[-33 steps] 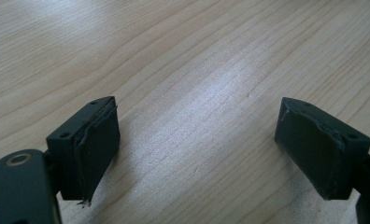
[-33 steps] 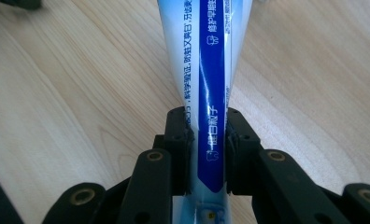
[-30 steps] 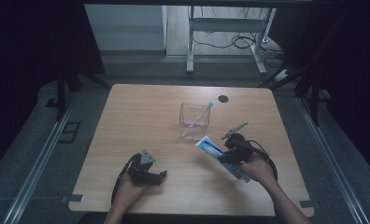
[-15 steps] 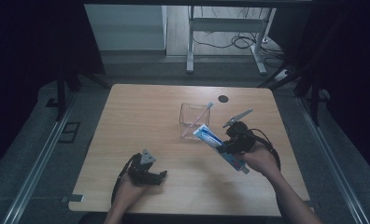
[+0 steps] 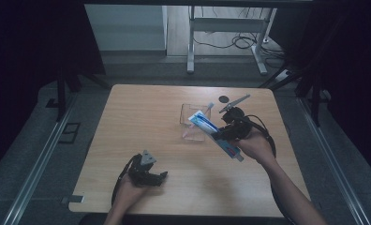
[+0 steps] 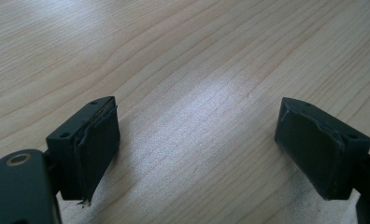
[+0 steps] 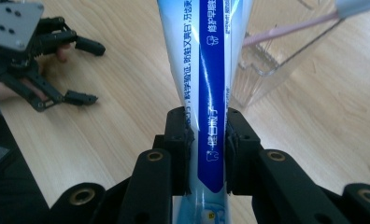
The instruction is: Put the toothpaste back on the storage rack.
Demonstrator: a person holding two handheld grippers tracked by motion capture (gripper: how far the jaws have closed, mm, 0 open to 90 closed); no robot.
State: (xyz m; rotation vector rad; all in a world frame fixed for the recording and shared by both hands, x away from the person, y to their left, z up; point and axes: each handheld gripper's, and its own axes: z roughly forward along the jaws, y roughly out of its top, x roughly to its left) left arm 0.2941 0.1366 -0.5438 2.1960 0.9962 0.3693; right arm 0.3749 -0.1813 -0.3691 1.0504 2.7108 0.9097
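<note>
My right gripper is shut on a blue and white toothpaste tube, lifted off the wooden table. The tube's far end hangs over a clear plastic box near the table's middle. A pink-handled toothbrush leans in that box, its head past the rim. My left gripper rests near the front left of the table, jaws wide open with bare wood between them. It also appears in the right gripper view.
A small dark round mark lies on the table behind the box. Metal rails run along both sides of the table. A desk frame and cables stand on the floor beyond the far edge.
My right gripper has risen with the toothpaste tube and carried it toward the clear box. The left gripper has stayed where it was.
</note>
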